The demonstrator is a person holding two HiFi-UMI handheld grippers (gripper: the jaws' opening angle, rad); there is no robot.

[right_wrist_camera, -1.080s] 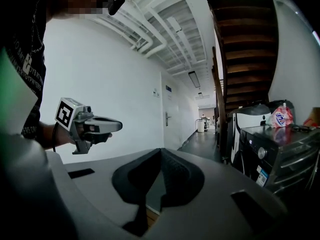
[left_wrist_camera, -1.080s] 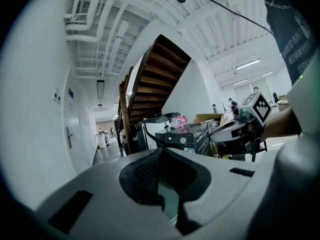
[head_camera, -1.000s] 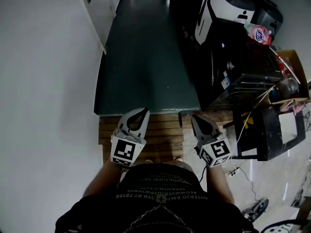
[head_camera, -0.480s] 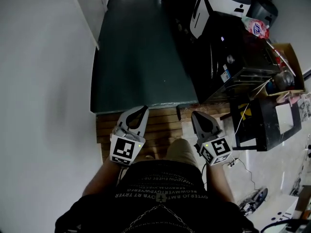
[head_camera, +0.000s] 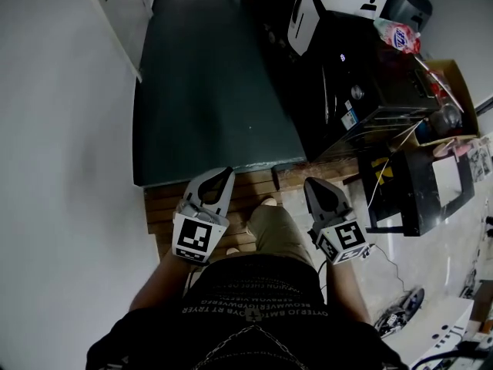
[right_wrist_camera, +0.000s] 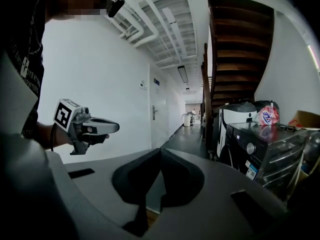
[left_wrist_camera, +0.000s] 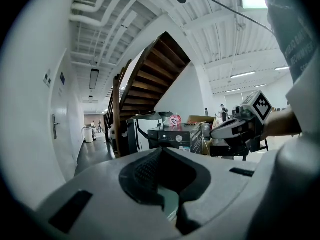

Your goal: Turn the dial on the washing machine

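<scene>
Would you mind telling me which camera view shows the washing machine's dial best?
The right gripper view: the dial appears largest and clearest there, seen from the front. The left gripper view shows the dial smaller and farther off; the head view shows only a tiny pale spot.

Person wears blk short-sleeve T-shirt (head_camera: 254, 314) w/ rows of white lettering across chest. Khaki trousers (head_camera: 273, 233) show just above T-shirt in head view. At T-shirt's L: left gripper (head_camera: 228, 173), pale gry plastic shell, curved jaws w/ blk textured inner pads, white cube (head_camera: 193, 240) w/ blk square markers at rear. At T-shirt's R: right gripper (head_camera: 309, 183), same gry shell, blk pads & marker cube (head_camera: 343, 241); thin blk cable (head_camera: 323, 277) beside it.
</scene>
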